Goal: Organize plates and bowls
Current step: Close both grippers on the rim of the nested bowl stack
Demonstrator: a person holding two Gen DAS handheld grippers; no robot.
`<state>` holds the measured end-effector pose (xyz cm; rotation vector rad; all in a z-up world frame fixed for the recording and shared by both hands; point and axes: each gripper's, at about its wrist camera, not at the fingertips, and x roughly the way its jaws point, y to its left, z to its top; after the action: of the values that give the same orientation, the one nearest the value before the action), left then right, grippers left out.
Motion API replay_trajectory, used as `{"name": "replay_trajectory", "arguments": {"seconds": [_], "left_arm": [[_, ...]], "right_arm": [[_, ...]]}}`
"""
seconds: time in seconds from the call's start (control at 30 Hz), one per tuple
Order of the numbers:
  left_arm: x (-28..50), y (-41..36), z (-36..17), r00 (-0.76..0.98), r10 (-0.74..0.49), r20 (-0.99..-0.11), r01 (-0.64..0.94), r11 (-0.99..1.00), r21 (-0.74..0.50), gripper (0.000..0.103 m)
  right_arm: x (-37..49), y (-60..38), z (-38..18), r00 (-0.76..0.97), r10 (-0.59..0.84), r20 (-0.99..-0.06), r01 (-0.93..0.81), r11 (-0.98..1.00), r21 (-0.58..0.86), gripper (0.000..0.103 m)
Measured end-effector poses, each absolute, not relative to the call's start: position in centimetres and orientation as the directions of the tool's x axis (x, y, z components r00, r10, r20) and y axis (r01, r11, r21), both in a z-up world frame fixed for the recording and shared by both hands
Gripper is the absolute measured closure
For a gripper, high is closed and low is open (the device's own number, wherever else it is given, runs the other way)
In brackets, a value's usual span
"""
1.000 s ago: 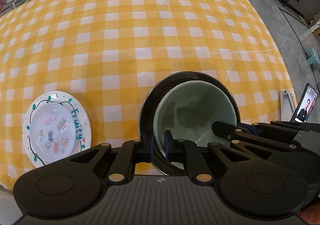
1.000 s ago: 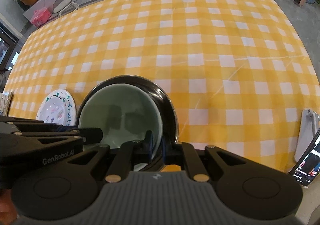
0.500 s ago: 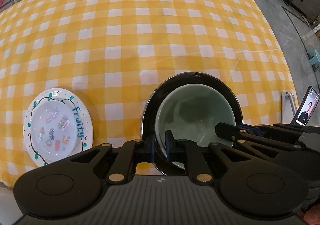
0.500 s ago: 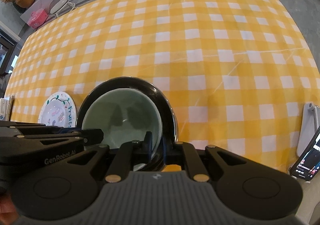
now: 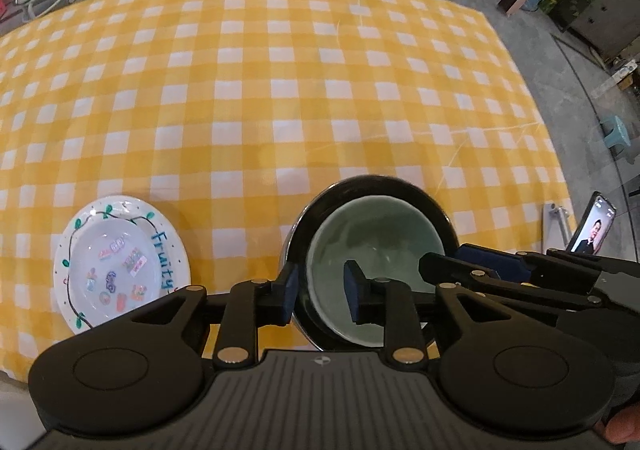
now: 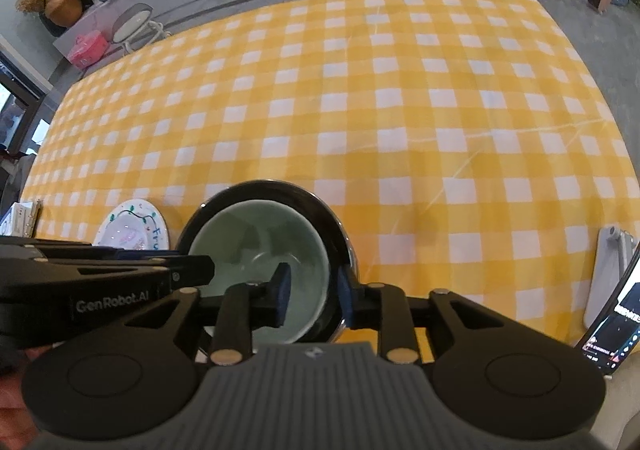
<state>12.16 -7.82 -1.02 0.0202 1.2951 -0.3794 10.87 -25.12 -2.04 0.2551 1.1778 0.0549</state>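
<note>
A pale green bowl [image 5: 376, 238] sits nested inside a larger black bowl [image 5: 432, 206] on the yellow checked tablecloth. My left gripper [image 5: 322, 292] is open, its fingers straddling the left rims of both bowls. My right gripper [image 6: 312, 296] is open too, its fingers straddling the right rims of the green bowl [image 6: 256, 242] and the black bowl [image 6: 320, 206]. A white plate [image 5: 120, 262] with "Fruity" lettering and small pictures lies flat to the left of the bowls; it also shows in the right wrist view [image 6: 132, 228].
A phone [image 5: 594, 228] leans on a white stand [image 5: 558, 218] at the table's right edge, also in the right wrist view [image 6: 616, 314]. The table's near edge runs just under both grippers. Chairs, plants and boxes stand on the floor beyond the table.
Both grippers have opened their jaws, which were closed on the bowl rims. Both views have pulled back and risen a little from the bowls.
</note>
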Motion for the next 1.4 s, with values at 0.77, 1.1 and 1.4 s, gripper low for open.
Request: {"name": "replay_trajectory", "arguments": {"seconds": [0.77,1.1,1.4], "left_arm": [[7.7,-4.1,-1.8,0.588,-0.257,-0.767,0.215,0.964,-0.157,0.045],[8.1,-1.5,-4.8,0.564,-0.346,-0.75,0.095,0.929,-0.357,0.041],[8.7,-0.8,-6.3,0.55,-0.404,-0.731,0.011,0.878,-0.478,0.042]], "right_arm": [[5.9,-29.7,-6.3,0.573,0.285,-0.768,0.265,0.823,0.503,0.035],[5.5,-30.2,-8.0,0.593,0.315,-0.741,0.318,0.754,0.575,0.034],[6.7,-30.2,-9.6,0.557,0.368,-0.745,0.365,0.697,0.617,0.034]]}}
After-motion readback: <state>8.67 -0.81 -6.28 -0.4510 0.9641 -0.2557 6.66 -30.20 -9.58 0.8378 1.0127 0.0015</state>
